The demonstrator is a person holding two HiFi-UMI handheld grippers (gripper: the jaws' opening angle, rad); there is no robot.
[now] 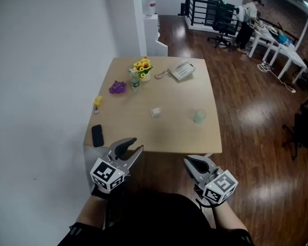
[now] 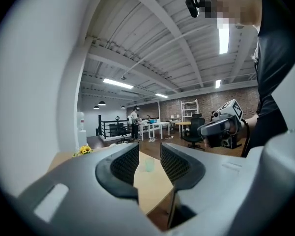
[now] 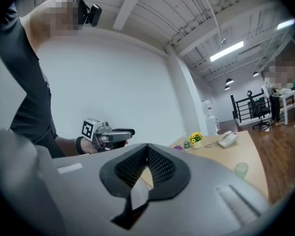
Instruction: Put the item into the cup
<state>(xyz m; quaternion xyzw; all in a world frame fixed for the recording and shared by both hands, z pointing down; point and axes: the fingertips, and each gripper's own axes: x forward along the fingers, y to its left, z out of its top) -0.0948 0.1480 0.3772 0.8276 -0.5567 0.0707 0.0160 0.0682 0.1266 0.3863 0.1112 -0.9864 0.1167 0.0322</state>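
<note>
Left gripper state: my left gripper (image 1: 136, 145) is released. Its jaws stand apart with nothing between the pads; only tabletop and the cup show through the gap.
Right gripper state: my right gripper (image 1: 187, 160) is clenched, its pads meeting at the tips, and it holds nothing.
Gripper position: I hold both roughly level, just short of the near edge of the table (image 1: 174, 135).
Item location: the small white item (image 1: 154, 111) lies near the middle of the table, touching nothing.
Cup location: the translucent green cup (image 1: 199, 116) stands upright, apart from the item, toward the right edge.
Governing relation: the item lies ahead of my left gripper and slightly to its right. I judge the left gripper nearer the item and the right gripper nearer the cup.
Long axis: I cannot tell, as the item is too small in the head view.
Hidden: neither gripper view shows the item, because my own jaw bodies cover the middle of the table.
Obstruction: a black phone (image 1: 97, 135) lies at the near left corner, clear of the path.
</note>
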